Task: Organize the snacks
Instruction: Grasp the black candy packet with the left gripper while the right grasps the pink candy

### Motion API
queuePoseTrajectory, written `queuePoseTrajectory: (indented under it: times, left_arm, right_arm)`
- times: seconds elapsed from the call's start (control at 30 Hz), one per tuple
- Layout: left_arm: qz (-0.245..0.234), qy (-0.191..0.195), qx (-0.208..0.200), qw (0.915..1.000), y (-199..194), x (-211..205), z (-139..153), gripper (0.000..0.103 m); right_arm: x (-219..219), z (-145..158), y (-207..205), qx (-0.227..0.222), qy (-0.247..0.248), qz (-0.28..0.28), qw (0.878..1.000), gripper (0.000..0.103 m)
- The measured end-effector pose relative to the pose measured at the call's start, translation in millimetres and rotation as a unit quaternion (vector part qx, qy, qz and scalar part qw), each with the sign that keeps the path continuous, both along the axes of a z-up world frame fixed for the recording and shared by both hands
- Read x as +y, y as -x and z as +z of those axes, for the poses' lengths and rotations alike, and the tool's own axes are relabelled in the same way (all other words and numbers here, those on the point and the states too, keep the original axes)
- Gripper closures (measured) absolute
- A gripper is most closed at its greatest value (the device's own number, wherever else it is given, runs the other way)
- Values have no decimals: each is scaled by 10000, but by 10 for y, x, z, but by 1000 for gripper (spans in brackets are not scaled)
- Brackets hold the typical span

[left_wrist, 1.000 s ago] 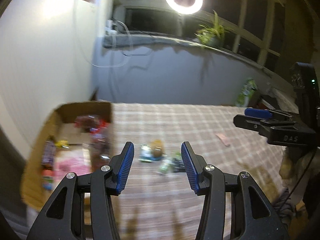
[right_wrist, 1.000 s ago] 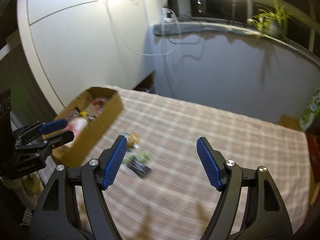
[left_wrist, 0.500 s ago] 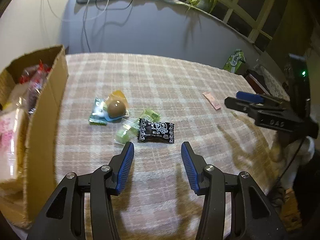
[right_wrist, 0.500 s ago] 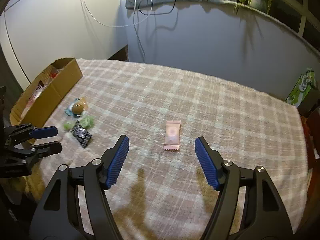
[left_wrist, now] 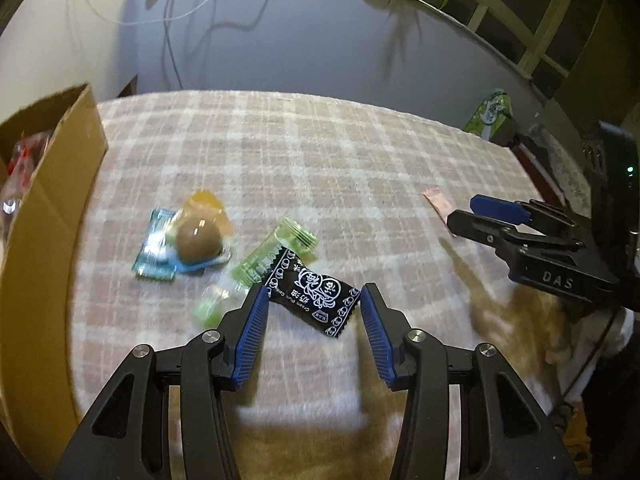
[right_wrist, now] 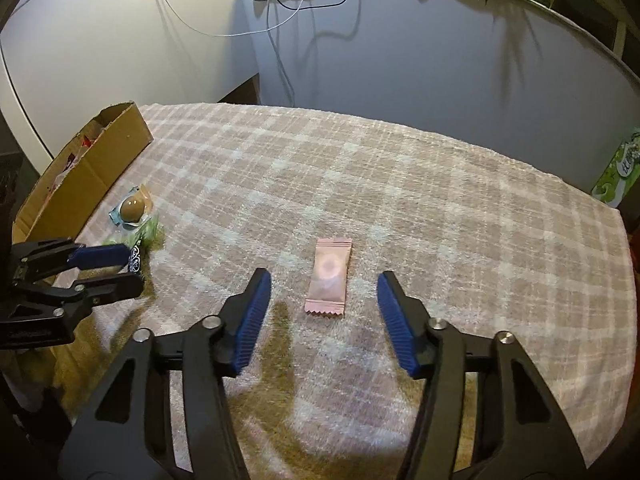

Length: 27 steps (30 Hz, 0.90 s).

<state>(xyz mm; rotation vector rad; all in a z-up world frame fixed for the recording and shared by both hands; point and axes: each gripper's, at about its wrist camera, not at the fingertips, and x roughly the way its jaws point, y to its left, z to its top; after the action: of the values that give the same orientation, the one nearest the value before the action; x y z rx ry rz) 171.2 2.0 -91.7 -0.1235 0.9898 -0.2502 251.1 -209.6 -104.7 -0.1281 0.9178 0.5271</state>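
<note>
My left gripper (left_wrist: pixel 314 300) is open, its tips on either side of a black candy packet (left_wrist: pixel 312 290) on the checked cloth. Beside it lie a green packet (left_wrist: pixel 276 254), a small green candy (left_wrist: pixel 212 304) and a brown ball snack on a blue wrapper (left_wrist: pixel 196 240). My right gripper (right_wrist: pixel 324 286) is open and empty, just in front of a pink packet (right_wrist: pixel 330 276) that lies flat between its tips. The cardboard box (left_wrist: pixel 52 184) with several snacks stands at the left; it also shows in the right wrist view (right_wrist: pixel 92 168).
The checked cloth (right_wrist: pixel 440 208) covers the table, which ends at a grey wall behind. A green carton (right_wrist: pixel 620 172) stands off the far right edge. The right gripper shows in the left wrist view (left_wrist: pixel 492 220), the left gripper in the right wrist view (right_wrist: pixel 116 264).
Both grippers have tilted down and moved closer to the table. The left one has closed in on the black packet, the right one on the pink packet. Both stayed open.
</note>
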Motion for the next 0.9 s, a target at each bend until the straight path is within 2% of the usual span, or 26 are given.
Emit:
queuePoseTrajectory:
  times: [0.17,0.43,0.47,0.53,0.67,0.77,0.8,0.87,0.9]
  left_arm:
    - [-67,-423,-139,9990,-100,-195,-25,57]
    - [-105,-553,-211,9982,-226,-319,-63,57]
    - [-96,-539,-220,9983,-220,-298,-52,57]
    - [-44,-514,-203,9985,-240,-297,-53,51]
    - [2,-645,-230,9977,-287,-354,-62,50]
    - [-103,-1034,-348,9940,-286,-437,-92,51]
    - [-132,-1123,-409,9927,-282,-475,-105,53]
    - [-167,-1140,-443,9923,-284,-499,-103,66]
    - [-164,-1141,-445,9923,-292,-496,-100,76]
  right_arm:
    - [14,-61,-53,46,-29,31,10000,46]
    - [77,-115,-97,7,136,71,9999,47]
    - [92,-117,-97,-20,175,79,9998,48]
    - [129,-128,-105,-65,249,82,9996,51]
    - [174,-134,-103,-146,384,88,9991,57]
    - [173,-136,-107,-181,431,74,9989,63]
    - [163,-135,-109,-192,446,68,9988,65]
    - [143,-131,-110,-197,450,72,9988,70]
    - [141,-131,-110,-204,464,67,9987,73]
